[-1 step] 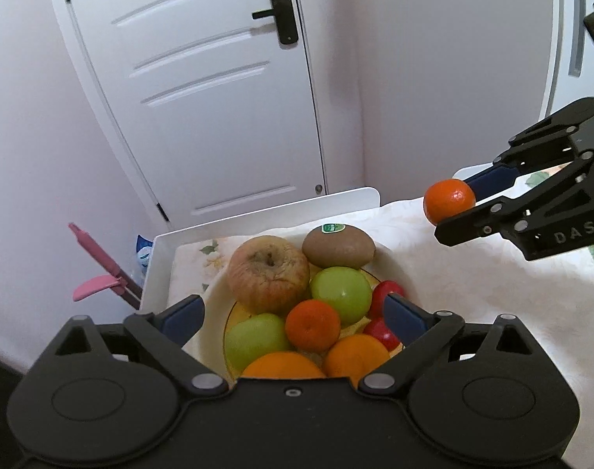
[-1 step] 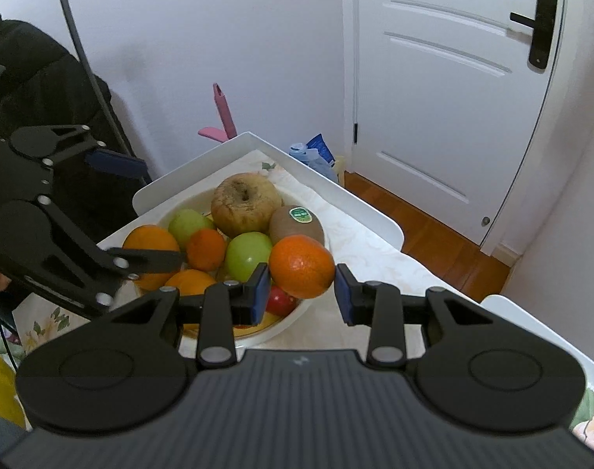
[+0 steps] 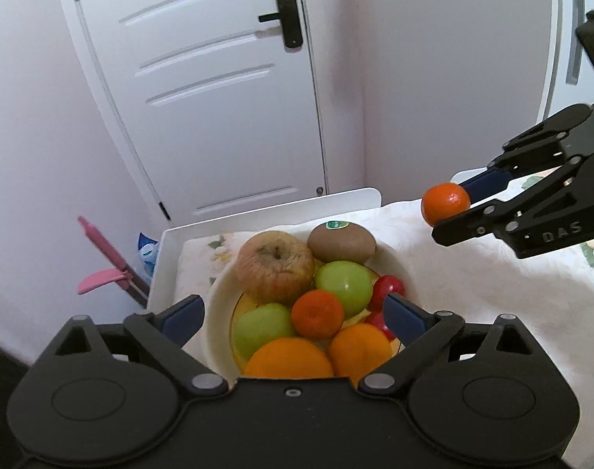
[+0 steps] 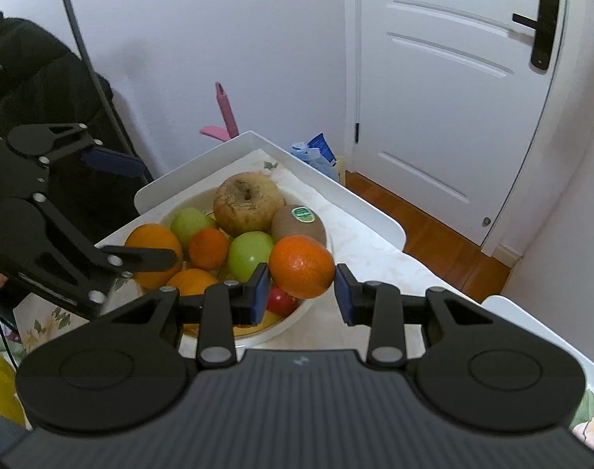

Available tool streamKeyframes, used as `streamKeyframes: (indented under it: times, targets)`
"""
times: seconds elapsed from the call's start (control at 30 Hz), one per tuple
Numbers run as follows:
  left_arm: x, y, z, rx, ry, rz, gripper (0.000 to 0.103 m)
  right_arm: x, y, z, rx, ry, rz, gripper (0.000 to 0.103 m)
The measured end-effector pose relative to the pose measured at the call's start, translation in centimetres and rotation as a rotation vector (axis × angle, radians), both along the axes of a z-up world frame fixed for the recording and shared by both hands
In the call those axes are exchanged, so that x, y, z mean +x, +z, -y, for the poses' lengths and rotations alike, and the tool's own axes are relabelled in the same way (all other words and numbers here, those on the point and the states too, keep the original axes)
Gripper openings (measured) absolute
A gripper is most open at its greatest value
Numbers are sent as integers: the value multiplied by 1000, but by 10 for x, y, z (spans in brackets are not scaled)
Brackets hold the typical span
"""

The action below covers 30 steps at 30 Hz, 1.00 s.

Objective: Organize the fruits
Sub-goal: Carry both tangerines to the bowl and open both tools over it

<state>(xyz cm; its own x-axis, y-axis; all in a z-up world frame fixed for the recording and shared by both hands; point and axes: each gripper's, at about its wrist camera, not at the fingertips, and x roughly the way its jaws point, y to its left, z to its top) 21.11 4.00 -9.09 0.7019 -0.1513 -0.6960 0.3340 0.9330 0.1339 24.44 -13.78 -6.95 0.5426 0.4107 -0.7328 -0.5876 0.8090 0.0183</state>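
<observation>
Fingers of right gripper [image 4: 301, 287] clamped on mandarin [image 4: 301, 266], held above table just right of fruit bowl [image 3: 214, 305], so bowl lies to its left; left gripper [image 3: 293, 312] w/ fingers wide apart, empty, over bowl.

Left gripper [image 3: 293, 312]: jaws spread wide, nothing between them. Right gripper [image 4: 301, 288]: jaws clamped on a mandarin [image 4: 301, 261], held aloft.

White door [image 3: 218, 90], black handle [image 3: 287, 13], perhaps a pink dustpan [image 3: 101, 269].
</observation>
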Motion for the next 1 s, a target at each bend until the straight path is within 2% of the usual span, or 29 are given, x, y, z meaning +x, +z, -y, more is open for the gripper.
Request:
streamKeyframes:
  times: [0.37,0.63,0.7,0.77,0.83,1.0]
  targets:
    - [-29,-5,-22,-24,58,-15,100,4,-27,-42,-7,73,-55,50]
    - [-35,-16,-28,-33,73,-35,100,-1,-52,-44,-14,45,-85,51]
    - [-34,-19,-28,-39,70,-40,100,0,-56,-42,-22,25,-83,60]
    - [-33,-20,-28,-41,66,-40,100,-1,-56,-38,-8,4,-72,86]
    - [-33,-21,-28,-48,57,-38,100,-2,-53,-33,10,-21,-52,98]
    - [-37,-16,-23,-59,30,-28,100,-9,-42,-27,17,-74,-13,100]
